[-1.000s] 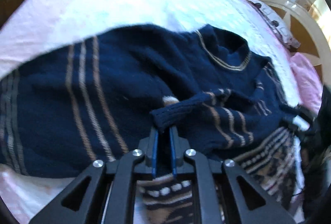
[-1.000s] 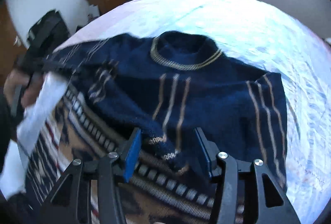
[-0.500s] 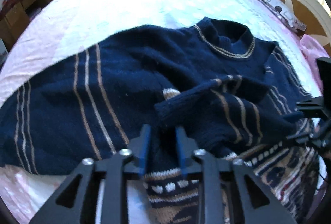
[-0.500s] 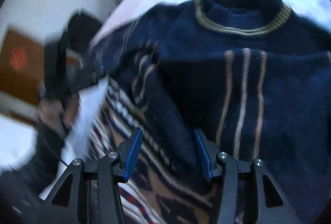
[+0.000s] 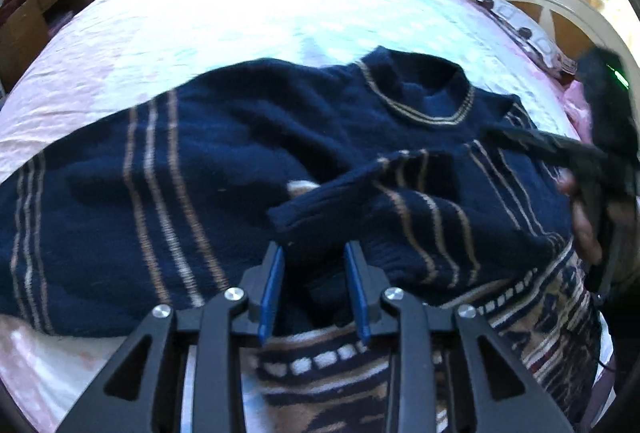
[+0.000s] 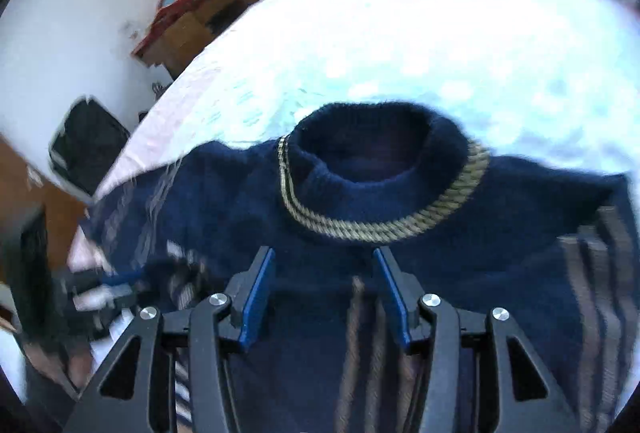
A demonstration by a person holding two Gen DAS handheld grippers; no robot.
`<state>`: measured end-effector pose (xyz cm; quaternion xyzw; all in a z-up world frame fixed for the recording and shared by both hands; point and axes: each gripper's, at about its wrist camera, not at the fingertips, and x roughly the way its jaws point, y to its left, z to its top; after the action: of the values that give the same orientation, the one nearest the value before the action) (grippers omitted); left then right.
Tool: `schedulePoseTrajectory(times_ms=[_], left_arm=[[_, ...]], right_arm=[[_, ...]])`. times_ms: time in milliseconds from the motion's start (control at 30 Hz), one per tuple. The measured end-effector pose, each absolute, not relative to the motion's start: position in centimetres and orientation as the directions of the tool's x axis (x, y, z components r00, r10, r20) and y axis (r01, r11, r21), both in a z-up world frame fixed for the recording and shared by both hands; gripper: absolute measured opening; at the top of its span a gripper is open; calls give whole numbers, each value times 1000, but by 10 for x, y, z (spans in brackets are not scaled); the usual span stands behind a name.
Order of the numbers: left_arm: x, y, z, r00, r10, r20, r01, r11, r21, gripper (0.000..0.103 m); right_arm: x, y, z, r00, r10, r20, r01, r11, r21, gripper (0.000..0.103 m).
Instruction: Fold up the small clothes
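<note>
With both grippers, left and right, gaping and holding nothing over the sweater spread on the bed, the next pinch should probably take one knit layer at the folded sleeve, not the bulk.

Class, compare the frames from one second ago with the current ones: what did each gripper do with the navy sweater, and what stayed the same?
The left gripper has let go of the sleeve cuff: its jaws, shut on it a second ago, now stand open with the cuff lying folded across the sweater. The right gripper, open throughout, has moved up from the sleeve toward the collar. The sweater stays spread on the bed.
</note>
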<state>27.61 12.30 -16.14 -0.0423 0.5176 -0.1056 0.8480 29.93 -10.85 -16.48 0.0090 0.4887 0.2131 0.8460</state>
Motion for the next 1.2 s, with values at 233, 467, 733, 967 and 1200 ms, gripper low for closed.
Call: schedulePoseTrajectory(times_ms=[233, 467, 733, 967, 1200], left_arm=[[291, 121, -165, 454, -240, -858, 125, 971, -205, 31], [295, 113, -163, 465, -226, -856, 103, 974, -201, 31], [291, 102, -150, 498, -213, -841, 125, 977, -173, 36], [299, 97, -168, 435, -198, -878, 152, 978, -145, 36], [293, 104, -163, 446, -212, -870, 146, 976, -163, 36]], right_arm=[[227, -225, -148, 539, 82, -838, -231, 971, -53, 52], [225, -270, -160, 484, 89, -870, -148, 989, 19, 46], [210, -289, -152, 513, -65, -856, -37, 995, -98, 15], [226, -305, -130, 533, 53, -845, -33, 999, 42, 67], [323, -257, -152, 527, -56, -848, -92, 988, -122, 48]])
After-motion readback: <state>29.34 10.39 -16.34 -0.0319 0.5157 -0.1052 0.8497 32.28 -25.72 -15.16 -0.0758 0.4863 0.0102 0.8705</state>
